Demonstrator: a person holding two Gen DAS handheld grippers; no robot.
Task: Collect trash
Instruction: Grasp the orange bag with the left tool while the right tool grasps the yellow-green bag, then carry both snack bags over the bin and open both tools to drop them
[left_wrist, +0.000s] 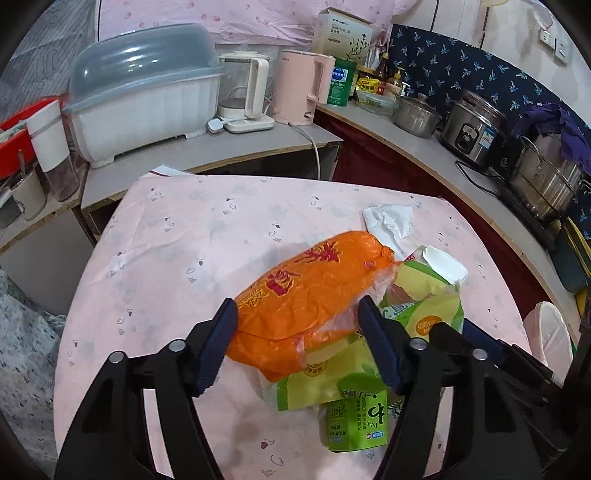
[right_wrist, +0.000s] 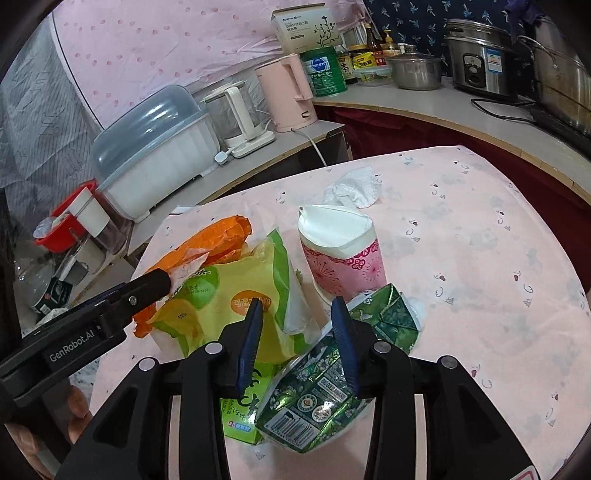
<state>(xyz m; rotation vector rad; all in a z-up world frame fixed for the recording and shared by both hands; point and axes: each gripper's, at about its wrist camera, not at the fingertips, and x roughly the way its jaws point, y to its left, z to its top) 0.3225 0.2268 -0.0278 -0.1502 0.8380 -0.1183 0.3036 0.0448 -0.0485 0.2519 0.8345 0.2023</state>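
step: while trash sits heaped lower centre of tabletop (left_wrist: 166, 236), both tongs approach
left tongs (left_wrist: 295, 321): half-open, straddling orange bag (left_wrist: 306, 291), unclamped
right tongs (right_wrist: 295, 317): part-open, empty, over green carton (right_wrist: 314, 398)
next: close, lift

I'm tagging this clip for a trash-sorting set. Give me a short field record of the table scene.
surface: table with pink cloth
trash pile: orange plastic bag, yellow-green wrapper, green carton, pink paper cup, crumpled tissue
left gripper: open, straddling the orange bag
right gripper: open, above the green carton
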